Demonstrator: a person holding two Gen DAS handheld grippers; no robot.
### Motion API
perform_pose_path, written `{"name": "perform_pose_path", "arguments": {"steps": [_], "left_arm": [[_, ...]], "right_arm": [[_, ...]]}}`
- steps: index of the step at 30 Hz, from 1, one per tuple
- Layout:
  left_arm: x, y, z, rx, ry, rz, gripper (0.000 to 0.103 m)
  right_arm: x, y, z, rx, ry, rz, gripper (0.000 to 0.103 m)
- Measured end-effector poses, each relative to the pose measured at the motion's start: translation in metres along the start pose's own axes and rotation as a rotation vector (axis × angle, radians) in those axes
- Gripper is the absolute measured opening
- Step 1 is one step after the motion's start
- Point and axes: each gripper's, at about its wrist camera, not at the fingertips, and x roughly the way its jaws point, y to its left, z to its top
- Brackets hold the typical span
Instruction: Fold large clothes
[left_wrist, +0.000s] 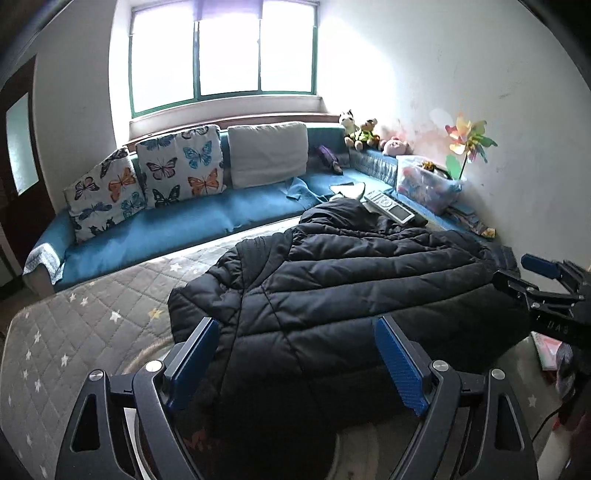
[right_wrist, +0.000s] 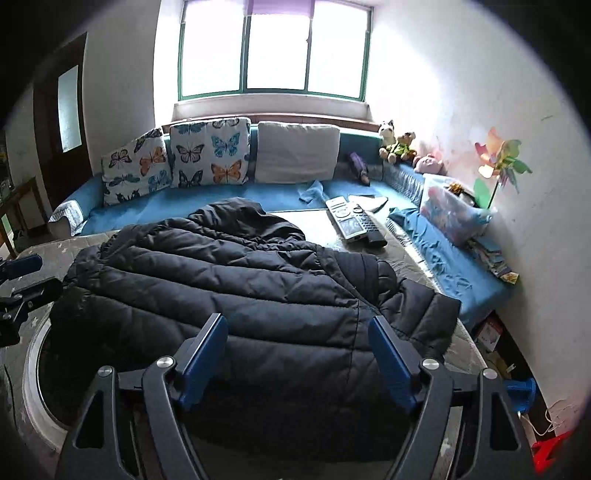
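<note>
Jacket: a black quilted puffer jacket (left_wrist: 351, 288) is seen spread on a grey star-patterned quilted mat (left_wrist: 92, 325); it lies crumpled, with its hood end (right_wrist: 236, 218) turned toward the sofa.
Left hand-held gripper: the left hand-held gripper (left_wrist: 295, 363) is held above the near edge of the jacket, its blue pads (left_wrist: 400, 369) spread wide; nothing is pinched between them and the fabric is seen below the gap.
Right hand-held gripper: the right hand-held gripper (right_wrist: 297, 360) is likewise spread wide over the near part of the jacket, with nothing clamped; whether the pads brush the fabric cannot be told.
Relation of the two: each hand-held gripper is seen at the edge of the other's view, the two being side by side and apart.
Sofa: a blue sofa (left_wrist: 177, 225) is set beyond the mat under a green-framed window (left_wrist: 225, 55).
Cushions: two butterfly-print cushions (left_wrist: 181, 166) and one plain pale cushion (left_wrist: 267, 155) are leaned upright against the sofa back.
Remotes: a silver remote control (right_wrist: 347, 218) is laid just beyond the jacket, with a dark one (right_wrist: 373, 230) beside it.
Corner: soft toys (left_wrist: 364, 133) are seated on the ledge, near a clear storage bin (left_wrist: 428, 184) and a paper pinwheel (left_wrist: 469, 142).
</note>
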Motion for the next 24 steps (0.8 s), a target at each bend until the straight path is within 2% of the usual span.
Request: {"name": "perform_pose_path", "arguments": {"steps": [5, 11, 24], "left_arm": [[-0.026, -0.002, -0.018, -0.037, -0.018, -0.013, 0.093], [-0.048, -0.004, -0.041, -0.044, -0.017, -0.001, 0.093], [-0.084, -0.015, -0.051, 0.011, -0.067, 0.036, 0.093]], "right_arm": [[-0.013, 0.007, -0.012, 0.054, -0.019, 0.020, 0.088], [-0.031, 0.018, -0.027, 0.055, -0.044, -0.010, 0.088], [-0.082, 0.035, -0.045, 0.038, -0.080, -0.075, 0.088]]}}
